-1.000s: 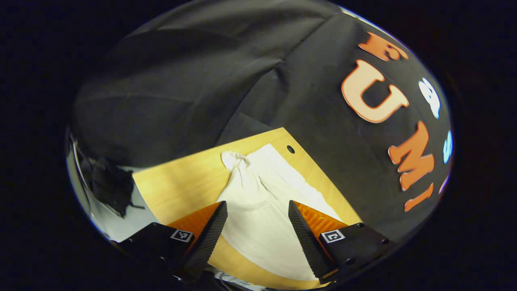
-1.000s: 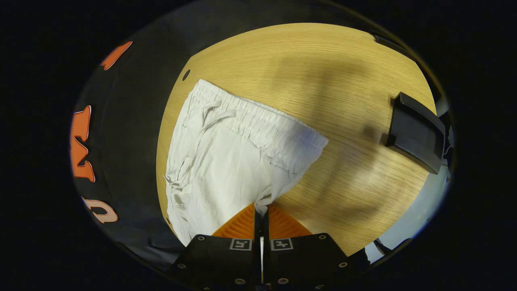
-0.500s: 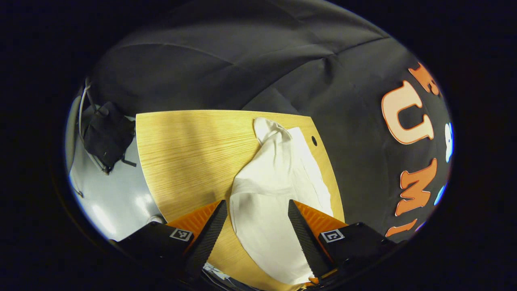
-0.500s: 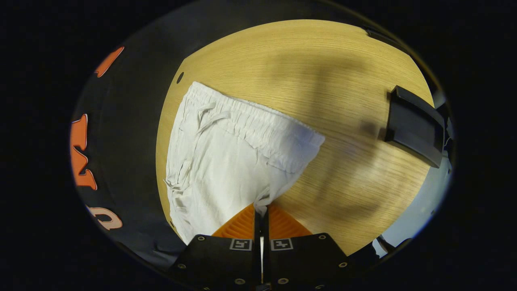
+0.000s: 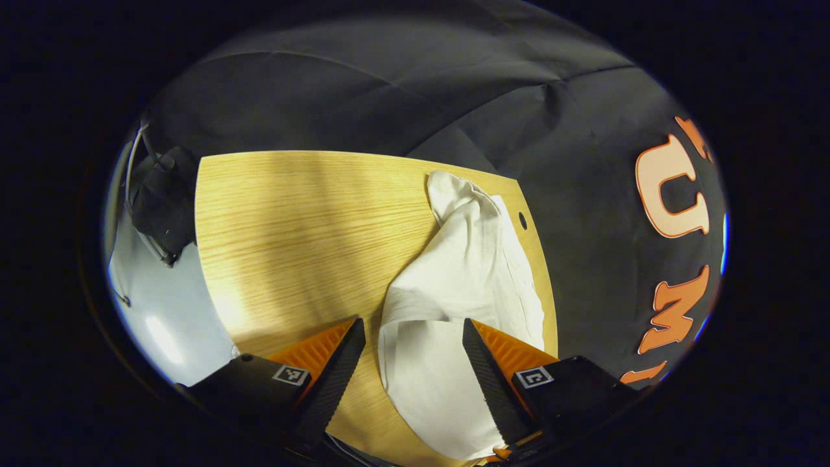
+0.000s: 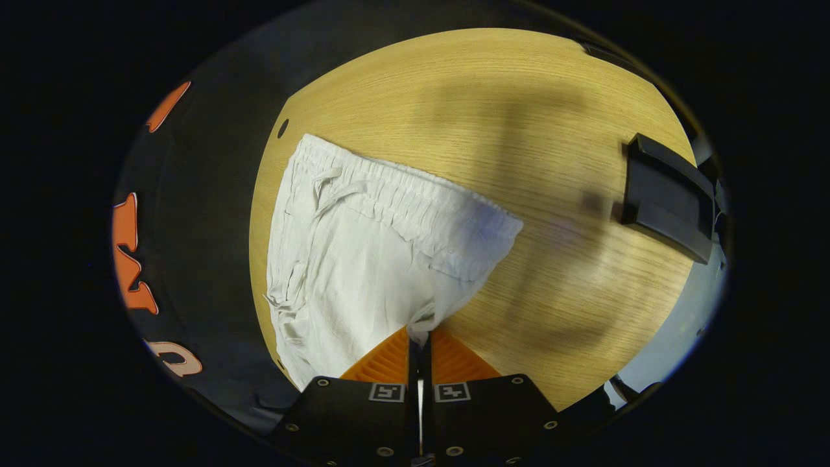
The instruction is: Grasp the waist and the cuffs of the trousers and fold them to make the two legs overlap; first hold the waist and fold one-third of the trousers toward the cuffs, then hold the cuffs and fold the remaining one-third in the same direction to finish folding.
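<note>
**Surface and what lies on it**

Surface: light wood, grain visible, with a rounded corner toward the black cloth wall; a small dark hole sits near that corner, also seen in the left gripper view; broad soft shadows fall across the bare wood. White trousers lie on it along the edge nearest the wall; elastic waistband and drawstring face the open wood; in the left gripper view the cloth runs lengthwise beside the hole; a black block-shaped object stands at the far edge, well apart from the trousers.
</note>
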A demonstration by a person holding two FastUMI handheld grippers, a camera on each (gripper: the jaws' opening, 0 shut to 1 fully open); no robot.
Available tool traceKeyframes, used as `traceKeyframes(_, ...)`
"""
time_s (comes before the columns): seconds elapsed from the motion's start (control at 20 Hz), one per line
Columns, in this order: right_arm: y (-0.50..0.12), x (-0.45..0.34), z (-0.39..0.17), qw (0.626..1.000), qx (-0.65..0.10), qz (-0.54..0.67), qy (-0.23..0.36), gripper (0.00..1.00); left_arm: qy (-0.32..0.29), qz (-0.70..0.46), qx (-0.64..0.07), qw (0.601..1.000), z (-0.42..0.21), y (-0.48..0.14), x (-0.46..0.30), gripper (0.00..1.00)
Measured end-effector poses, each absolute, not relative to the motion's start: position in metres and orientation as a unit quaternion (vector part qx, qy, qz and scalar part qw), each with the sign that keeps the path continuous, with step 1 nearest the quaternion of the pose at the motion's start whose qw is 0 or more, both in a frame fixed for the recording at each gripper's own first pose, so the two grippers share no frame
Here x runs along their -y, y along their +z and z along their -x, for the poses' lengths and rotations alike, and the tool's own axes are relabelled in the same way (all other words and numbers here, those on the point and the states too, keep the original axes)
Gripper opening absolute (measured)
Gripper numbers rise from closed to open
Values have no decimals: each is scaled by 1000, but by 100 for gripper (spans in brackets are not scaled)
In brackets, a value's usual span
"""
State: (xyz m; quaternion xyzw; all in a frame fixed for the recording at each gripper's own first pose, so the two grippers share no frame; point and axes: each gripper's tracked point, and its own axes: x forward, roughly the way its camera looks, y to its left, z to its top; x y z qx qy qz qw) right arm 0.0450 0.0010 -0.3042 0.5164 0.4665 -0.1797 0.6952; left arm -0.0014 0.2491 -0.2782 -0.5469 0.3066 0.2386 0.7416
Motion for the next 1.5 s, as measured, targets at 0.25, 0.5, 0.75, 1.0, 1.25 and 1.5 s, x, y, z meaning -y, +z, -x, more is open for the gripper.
traceKeyframes(0.25, -304, -2, -47, 690, -463, -524, -186, 2, 220, 541, -314, 749, -21, -281, -240, 94)
traceKeyframes(0.5, -304, -3, -46, 695, -473, -512, -177, 2, 238, 538, -341, 733, -23, -304, -237, 17)
traceKeyframes(0.75, -303, -4, -49, 700, -474, -506, -172, 2, 230, 546, -360, 721, -26, -299, -237, 7)
traceKeyframes(1.0, -287, -6, -50, 706, -463, -512, -160, 2, 213, 568, -340, 718, -31, -271, -240, 3)
traceKeyframes(1.25, -262, -9, -55, 722, -443, -511, -147, 1, 175, 595, -316, 718, -52, -218, -242, 5)
traceKeyframes(1.5, -220, -20, -74, 737, -414, -520, -123, 0, 130, 586, -303, 740, -84, -162, -250, 5)
